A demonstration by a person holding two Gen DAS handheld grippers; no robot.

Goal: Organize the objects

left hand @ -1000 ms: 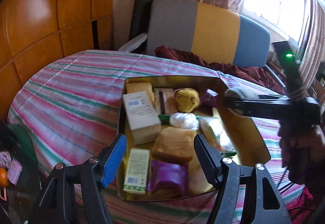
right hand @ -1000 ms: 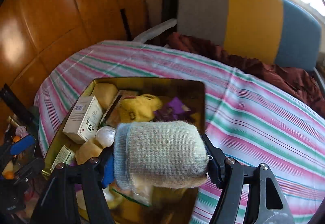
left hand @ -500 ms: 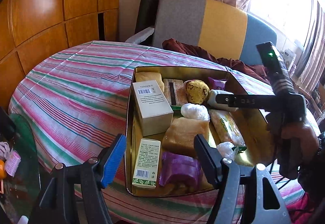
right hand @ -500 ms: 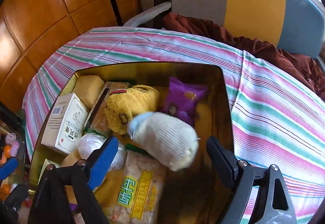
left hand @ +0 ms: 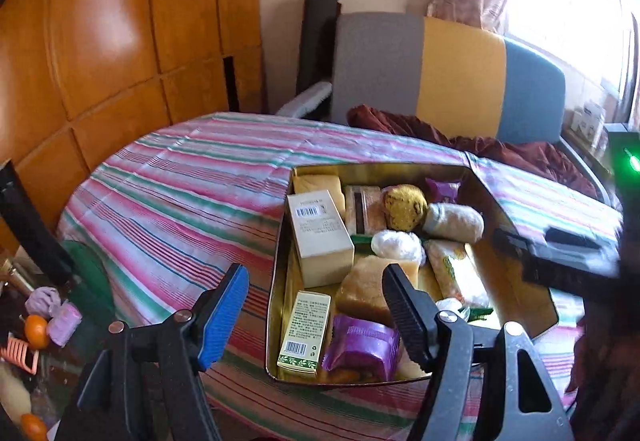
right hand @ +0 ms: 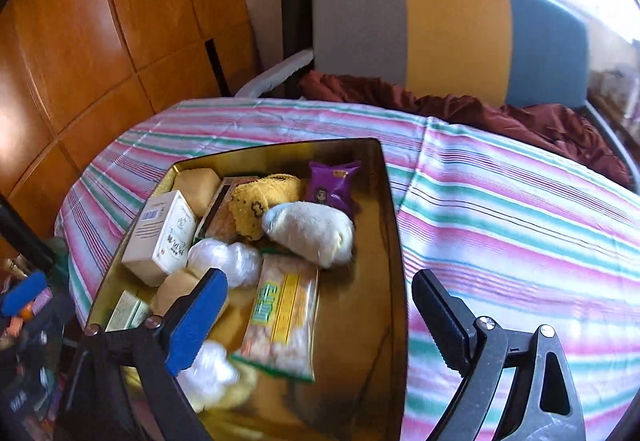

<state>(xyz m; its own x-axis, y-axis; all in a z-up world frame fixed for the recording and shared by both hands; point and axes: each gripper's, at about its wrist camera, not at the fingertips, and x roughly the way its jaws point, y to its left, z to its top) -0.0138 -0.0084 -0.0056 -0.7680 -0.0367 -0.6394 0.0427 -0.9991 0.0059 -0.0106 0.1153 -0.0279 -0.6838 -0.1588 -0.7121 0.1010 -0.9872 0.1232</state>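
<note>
A gold tin tray [left hand: 520, 225] [right hand: 390, 241] sits on the striped table and holds several items. A rolled grey-white sock [left hand: 454, 217] [right hand: 310, 227] lies in it beside a yellow sock [left hand: 404, 206] [right hand: 256, 201] and a purple snack packet [right hand: 334, 183]. A white box [left hand: 320, 237] [right hand: 160, 245] and a snack bag [right hand: 280, 317] also lie inside. My left gripper [left hand: 316, 315] is open and empty over the tray's near left. My right gripper [right hand: 316, 321] is open and empty above the tray's right half; it also shows in the left wrist view [left hand: 560, 253].
The striped tablecloth [left hand: 180, 193] [right hand: 520, 221] covers a round table. A chair [left hand: 440, 81] with grey, yellow and blue back stands behind, with dark red cloth [right hand: 480, 109] on it. Small clutter [left hand: 44, 317] lies at the lower left beyond the table edge.
My right gripper opened and let go of the rolled sock, which now lies in the tray. The right gripper then drew back. My left gripper stayed open and shifted slightly.
</note>
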